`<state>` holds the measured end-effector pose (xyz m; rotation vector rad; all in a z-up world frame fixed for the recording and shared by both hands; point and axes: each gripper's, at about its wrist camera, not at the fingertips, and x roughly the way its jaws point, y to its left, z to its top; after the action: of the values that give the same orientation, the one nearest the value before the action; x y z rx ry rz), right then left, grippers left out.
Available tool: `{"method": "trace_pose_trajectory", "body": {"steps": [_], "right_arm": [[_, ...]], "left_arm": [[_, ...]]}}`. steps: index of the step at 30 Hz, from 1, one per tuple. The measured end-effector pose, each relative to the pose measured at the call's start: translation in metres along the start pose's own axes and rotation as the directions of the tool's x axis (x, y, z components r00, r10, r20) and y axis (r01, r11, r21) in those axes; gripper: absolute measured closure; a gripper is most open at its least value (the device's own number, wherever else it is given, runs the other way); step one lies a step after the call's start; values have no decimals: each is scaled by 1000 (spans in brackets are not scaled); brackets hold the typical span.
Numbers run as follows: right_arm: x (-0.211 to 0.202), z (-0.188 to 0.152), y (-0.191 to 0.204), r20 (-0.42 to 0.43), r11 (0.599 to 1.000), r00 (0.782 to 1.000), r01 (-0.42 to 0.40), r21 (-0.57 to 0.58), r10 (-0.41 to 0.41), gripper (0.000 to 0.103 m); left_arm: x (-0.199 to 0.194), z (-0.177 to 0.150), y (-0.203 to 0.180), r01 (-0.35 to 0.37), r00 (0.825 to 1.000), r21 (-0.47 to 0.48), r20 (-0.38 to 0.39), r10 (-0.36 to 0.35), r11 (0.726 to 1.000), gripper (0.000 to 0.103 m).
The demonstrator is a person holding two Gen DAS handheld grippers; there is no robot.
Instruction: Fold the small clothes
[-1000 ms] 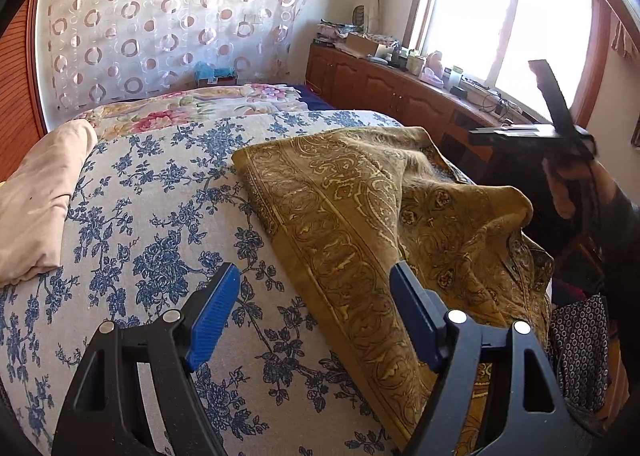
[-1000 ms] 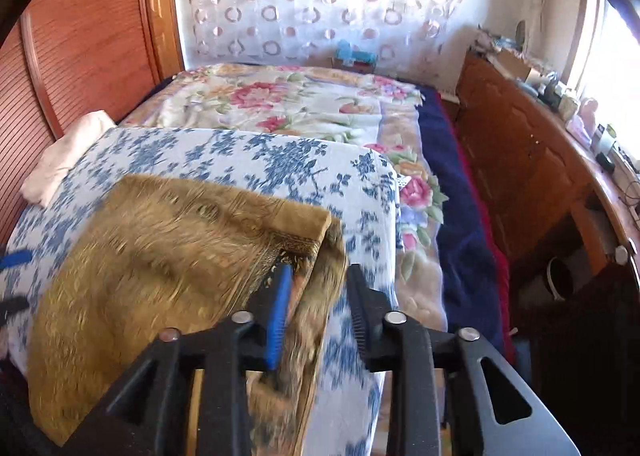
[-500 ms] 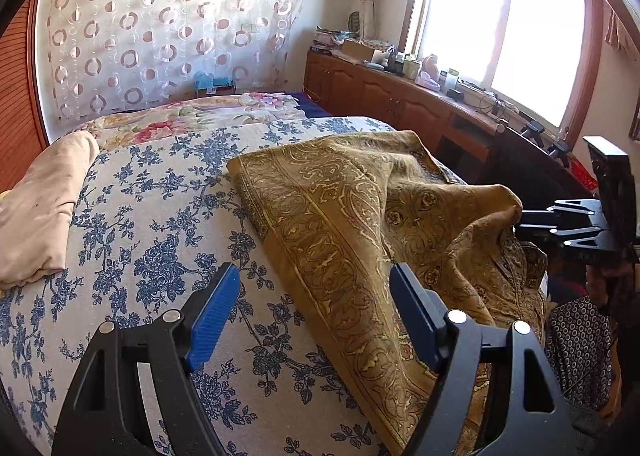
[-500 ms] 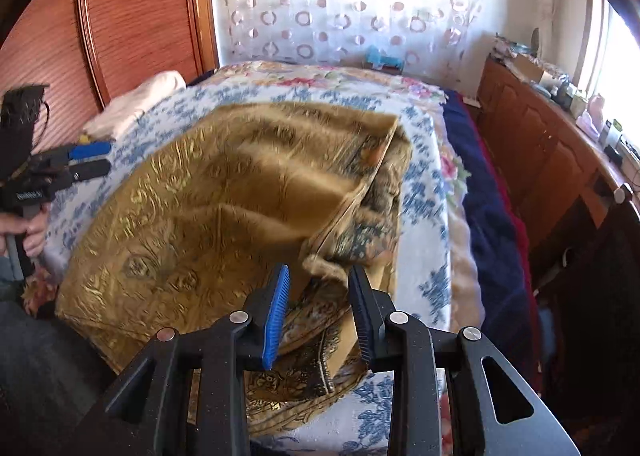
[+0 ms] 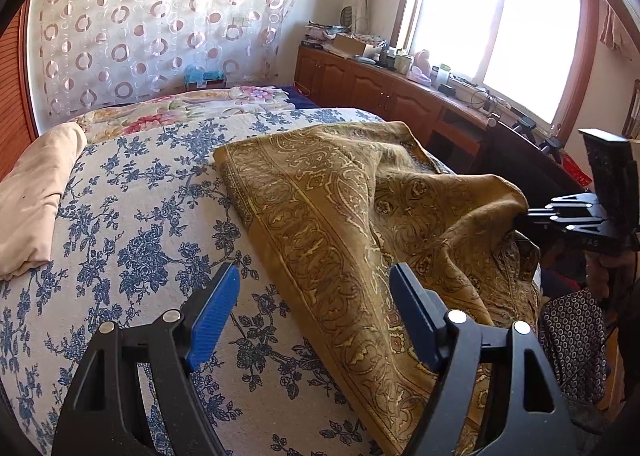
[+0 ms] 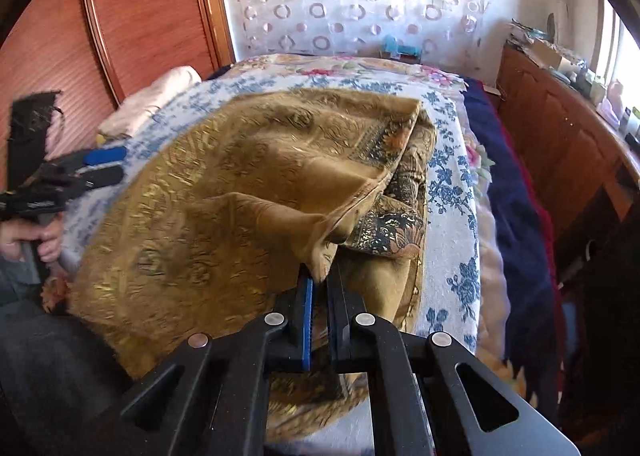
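Gold-patterned garment (image 5: 340, 216) is lying crumpled on bed (image 5: 140, 236), folding barely begun; right claw (image 6: 319, 276) is pinching its edge, left claw (image 5: 314, 312) is hovering spread.

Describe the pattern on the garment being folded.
Golden-brown garment with paisley scrollwork; clearest in left wrist view.
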<state>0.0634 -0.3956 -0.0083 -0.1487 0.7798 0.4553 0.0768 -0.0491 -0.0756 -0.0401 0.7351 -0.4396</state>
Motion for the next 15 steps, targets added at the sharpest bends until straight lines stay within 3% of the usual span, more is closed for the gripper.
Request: {"method": "trace_pose_trajectory", "body": {"steps": [8,11,13,15], "right_arm": [[-56,-5,-8,-43,999,999,0,38,2,98],[-52,-6,-9,-92,998,996,-10,55,16,97],[-47,-10,-7,-116,998,993,44,43,-39,97],[-37,-13,-7,-136,997,989,69,40,-63,88]], "left_arm": [[-7,-2,-7,18,1000,18,7,-18,1000,25],[-8,-3,-9,20,1000,23,8,-20,1000,25],[-8,-4,-10,17,1000,27,1,-17,1000,25],[-5,-6,-11,12,1000,32,-14,-11,999,25]]}}
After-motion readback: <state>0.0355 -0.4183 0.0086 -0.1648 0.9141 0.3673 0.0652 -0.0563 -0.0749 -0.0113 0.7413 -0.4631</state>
